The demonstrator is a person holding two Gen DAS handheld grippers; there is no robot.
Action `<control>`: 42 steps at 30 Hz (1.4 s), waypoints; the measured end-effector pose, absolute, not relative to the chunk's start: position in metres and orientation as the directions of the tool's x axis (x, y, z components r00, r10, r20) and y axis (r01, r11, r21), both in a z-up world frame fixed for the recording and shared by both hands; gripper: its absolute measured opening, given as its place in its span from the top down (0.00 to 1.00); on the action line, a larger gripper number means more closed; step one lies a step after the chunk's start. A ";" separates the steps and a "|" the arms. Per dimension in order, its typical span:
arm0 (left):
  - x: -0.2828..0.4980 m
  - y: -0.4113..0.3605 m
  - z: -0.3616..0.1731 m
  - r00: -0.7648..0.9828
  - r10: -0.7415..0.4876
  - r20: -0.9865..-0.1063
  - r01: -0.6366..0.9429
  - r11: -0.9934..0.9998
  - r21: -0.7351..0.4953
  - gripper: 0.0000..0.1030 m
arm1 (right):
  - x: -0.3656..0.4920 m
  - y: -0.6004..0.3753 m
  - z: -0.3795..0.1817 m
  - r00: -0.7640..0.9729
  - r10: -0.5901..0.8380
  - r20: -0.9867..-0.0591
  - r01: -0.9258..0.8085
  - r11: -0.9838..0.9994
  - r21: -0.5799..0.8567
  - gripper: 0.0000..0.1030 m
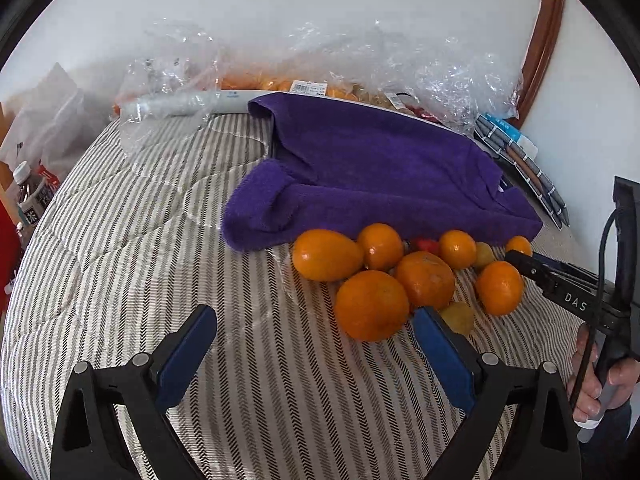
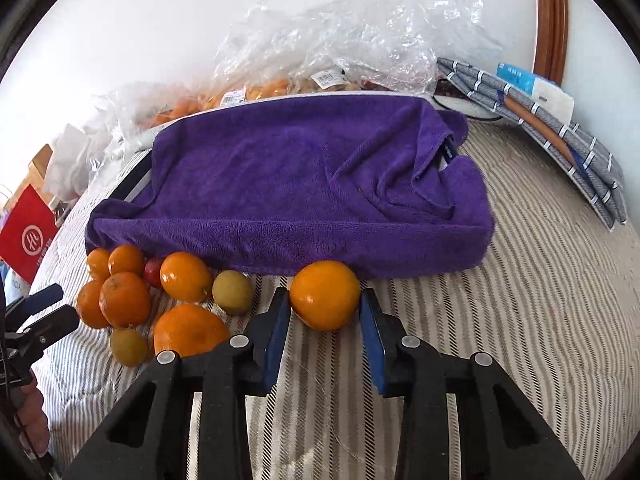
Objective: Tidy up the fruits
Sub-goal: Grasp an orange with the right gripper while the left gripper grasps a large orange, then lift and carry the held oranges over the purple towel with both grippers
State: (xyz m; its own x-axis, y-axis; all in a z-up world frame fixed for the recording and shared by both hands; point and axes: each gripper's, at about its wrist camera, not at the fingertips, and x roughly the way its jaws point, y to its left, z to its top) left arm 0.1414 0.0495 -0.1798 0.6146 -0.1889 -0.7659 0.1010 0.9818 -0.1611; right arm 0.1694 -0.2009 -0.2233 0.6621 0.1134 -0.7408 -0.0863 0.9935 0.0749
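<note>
Several oranges (image 1: 370, 304) lie in a loose pile with small yellow-green fruits (image 1: 458, 316) and a small red fruit (image 1: 426, 245) on the striped cloth, in front of a purple towel (image 1: 368, 168). My left gripper (image 1: 314, 322) is open and empty, just left of the pile. My right gripper (image 2: 325, 312) has its jaws around one orange (image 2: 324, 294) set apart to the right of the pile (image 2: 160, 300), its pads touching or nearly touching the orange's sides. The right gripper also shows in the left wrist view (image 1: 516, 258) beside an orange (image 1: 499, 287).
The purple towel (image 2: 304, 184) covers a flat box or tray. Clear plastic bags (image 2: 344, 40) holding more fruit lie behind it. Folded grey mats (image 2: 560, 132) lean at the right. Bottles (image 1: 30, 196) and a red bag (image 2: 26, 236) stand past the left edge.
</note>
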 end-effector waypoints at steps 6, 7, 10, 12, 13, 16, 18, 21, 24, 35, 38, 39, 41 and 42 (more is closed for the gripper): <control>0.149 0.032 -0.187 0.585 -0.171 -0.793 0.125 0.985 -0.120 0.21 | 0.149 -0.213 -0.221 0.668 0.111 -0.736 -0.080 0.994 0.077 0.66; 0.149 0.029 -0.186 0.587 -0.169 -0.792 0.130 0.985 -0.114 0.25 | 0.147 -0.214 -0.221 0.669 0.108 -0.735 -0.077 0.994 0.076 0.66; 0.152 0.023 -0.187 0.585 -0.167 -0.793 0.137 0.985 -0.106 0.35 | 0.143 -0.213 -0.221 0.677 0.099 -0.729 -0.081 0.995 0.060 0.66; 0.153 0.019 -0.187 0.588 -0.152 -0.795 0.138 0.987 -0.087 0.43 | 0.142 -0.213 -0.220 0.691 0.101 -0.716 -0.083 0.995 0.060 0.66; 0.154 0.017 -0.187 0.588 -0.146 -0.795 0.139 0.987 -0.078 0.45 | 0.142 -0.212 -0.220 0.693 0.100 -0.714 -0.083 0.995 0.058 0.66; 0.153 0.014 -0.187 0.588 -0.149 -0.795 0.161 0.985 -0.066 0.56 | 0.144 -0.210 -0.222 0.685 0.080 -0.724 -0.074 0.996 0.040 0.66; 0.153 0.017 -0.186 0.585 -0.205 -0.785 0.173 0.977 -0.126 0.63 | 0.144 -0.211 -0.222 0.685 0.081 -0.724 -0.073 0.996 0.043 0.66; 0.150 0.022 -0.186 0.586 -0.247 -0.772 0.168 0.969 -0.182 0.63 | 0.143 -0.212 -0.220 0.691 0.099 -0.716 -0.082 0.995 0.059 0.66; 0.148 0.024 -0.186 0.587 -0.262 -0.766 0.166 0.965 -0.203 0.63 | 0.139 -0.215 -0.218 0.706 0.129 -0.697 -0.096 0.992 0.087 0.66; 0.131 0.034 -0.175 0.696 -0.259 -0.669 0.142 0.964 -0.226 0.63 | 0.134 -0.222 -0.212 0.730 0.191 -0.656 -0.117 0.981 0.156 0.66; 0.129 0.036 -0.174 0.705 -0.265 -0.658 0.141 0.961 -0.236 0.63 | 0.134 -0.222 -0.211 0.732 0.199 -0.651 -0.124 0.979 0.161 0.66; 0.129 0.038 -0.174 0.706 -0.270 -0.655 0.141 0.960 -0.243 0.63 | 0.134 -0.224 -0.211 0.733 0.201 -0.650 -0.122 0.979 0.165 0.66; 0.128 0.041 -0.175 0.708 -0.278 -0.650 0.137 0.956 -0.260 0.63 | 0.134 -0.227 -0.211 0.734 0.204 -0.648 -0.111 0.977 0.182 0.66; 0.127 0.043 -0.175 0.711 -0.278 -0.646 0.133 0.955 -0.265 0.63 | 0.134 -0.230 -0.211 0.735 0.204 -0.647 -0.104 0.976 0.190 0.66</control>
State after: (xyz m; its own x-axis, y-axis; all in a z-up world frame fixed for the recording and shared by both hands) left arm 0.1275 0.0428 -0.1751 0.7106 -0.2780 -0.6463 0.1329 0.9551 -0.2648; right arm 0.1340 -0.2296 -0.2114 0.7349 0.2044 -0.6466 -0.1043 0.9762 0.1902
